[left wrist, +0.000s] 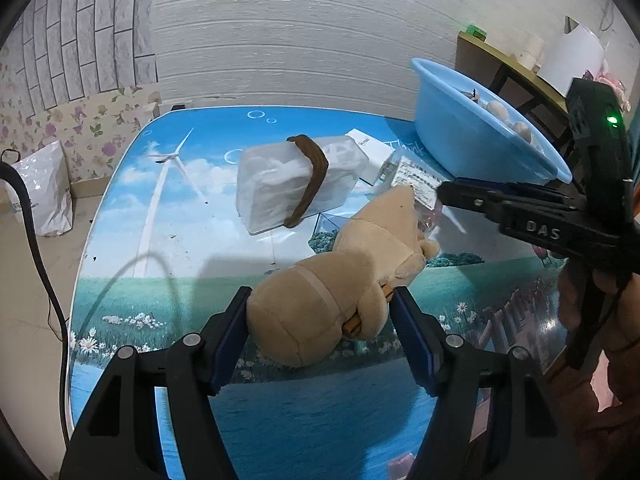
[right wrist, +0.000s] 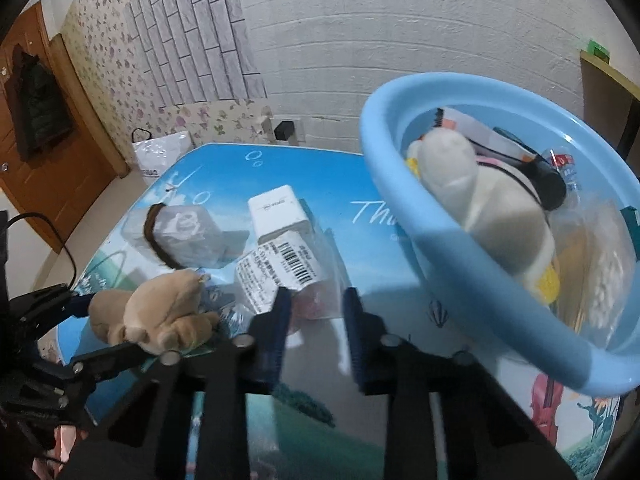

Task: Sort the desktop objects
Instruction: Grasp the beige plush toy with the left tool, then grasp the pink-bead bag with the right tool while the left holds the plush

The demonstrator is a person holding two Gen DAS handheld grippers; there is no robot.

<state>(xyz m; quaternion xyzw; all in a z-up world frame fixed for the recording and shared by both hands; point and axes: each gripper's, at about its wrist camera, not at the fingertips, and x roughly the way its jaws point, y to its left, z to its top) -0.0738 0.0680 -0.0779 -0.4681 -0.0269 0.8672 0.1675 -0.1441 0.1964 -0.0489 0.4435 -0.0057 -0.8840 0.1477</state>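
Left wrist view looks down at my left claw (left wrist: pixel 320 300), and its two blue pads are squeezed on a soft tan plush toy (left wrist: pixel 312 316). The toy's fat end sits between the pads, and the rest of it points away from me over the table (left wrist: pixel 280 420), which has a picture of sky, grass and water on it. Just past the toy lies a see-through pack (left wrist: pixel 272 188) with a brown band (left wrist: pixel 314 176) around its middle. Beside that pack is a small white box (left wrist: pixel 376 156). A clear bag (left wrist: pixel 416 178) with a white label lies by the toy's far end. My right claw (left wrist: pixel 442 192) comes in from the right side. Its fingers are pinched together on the near end of that clear bag. From the right wrist view the picture is a bit blurry, but the bag's end shows between the two fingers. My hand (left wrist: pixel 580 304) is wrapped around the right claw's handle. A big blue basin (left wrist: pixel 460 136) stands on the far right part of the table. It already has things in it, with a white soft toy (right wrist: pixel 480 200) on top. A white shopping bag (left wrist: pixel 40 192) sits on the floor by the flowery wall.
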